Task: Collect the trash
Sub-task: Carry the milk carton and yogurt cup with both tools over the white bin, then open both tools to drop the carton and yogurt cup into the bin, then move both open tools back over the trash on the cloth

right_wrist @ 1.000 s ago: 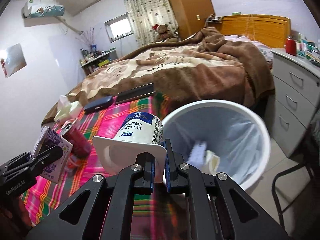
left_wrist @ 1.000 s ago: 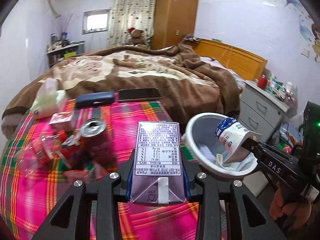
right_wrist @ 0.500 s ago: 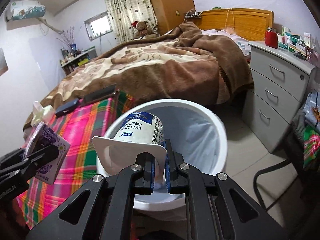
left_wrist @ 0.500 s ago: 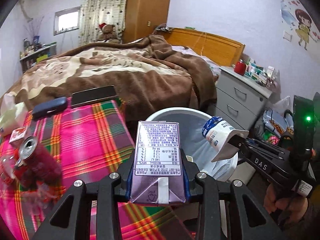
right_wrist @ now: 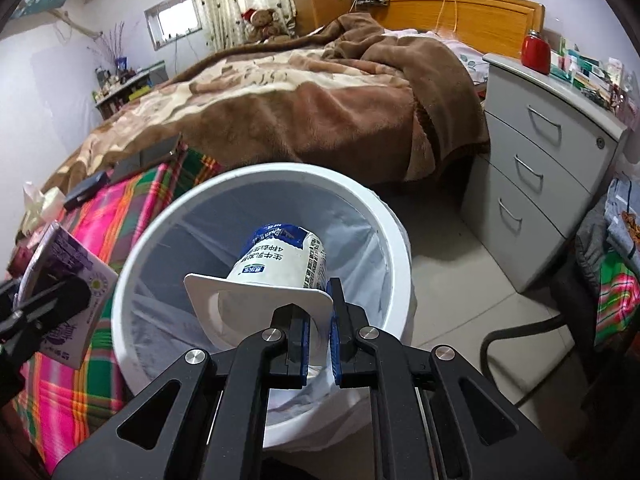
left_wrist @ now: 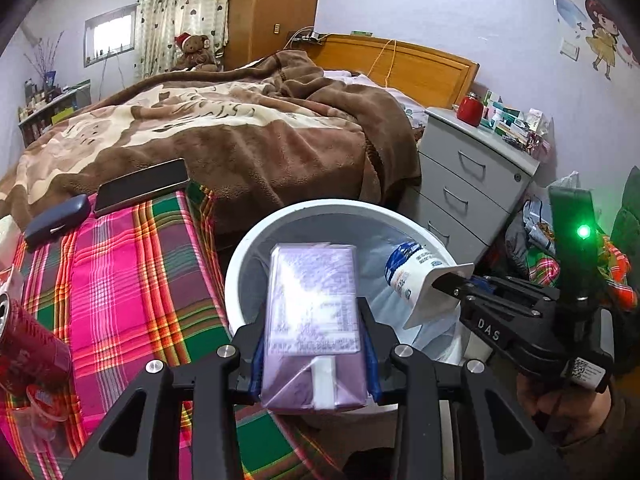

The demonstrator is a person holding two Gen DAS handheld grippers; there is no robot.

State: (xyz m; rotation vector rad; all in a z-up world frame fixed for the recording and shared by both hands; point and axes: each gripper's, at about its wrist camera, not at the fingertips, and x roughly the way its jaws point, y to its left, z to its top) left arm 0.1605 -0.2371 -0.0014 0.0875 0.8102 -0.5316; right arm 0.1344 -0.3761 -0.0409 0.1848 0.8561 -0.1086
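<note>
Bedroom clutter is filling both views: a bed (left_wrist: 224, 128) under a brown blanket, a grey drawer unit (left_wrist: 472, 184) beside it, and a plaid tablecloth (left_wrist: 132, 280) in pink and green spreading across the near surface. I am holding both tools over a white trash bin (right_wrist: 256, 184) lined with a pale bag, which is standing just beside the cloth's edge.

My left gripper (left_wrist: 312, 354) is clamping a purple drink carton (left_wrist: 314, 320) by its sides, and the carton is pointing forward above the bin's near rim. In the right wrist view that carton (right_wrist: 66, 280) is showing at the left, over the bin's edge.

My right gripper (right_wrist: 318, 332) is pinching the square white rim of a yogurt cup (right_wrist: 280, 264), its blue and white body tilting down into the bin's opening. In the left wrist view the cup (left_wrist: 416, 276) is hanging over the bin's right half.

On the cloth, a red soda can (left_wrist: 28, 344) is sitting at the left edge, and a dark phone (left_wrist: 140, 186) and a dark blue case (left_wrist: 56, 222) are lying at the far end.
</note>
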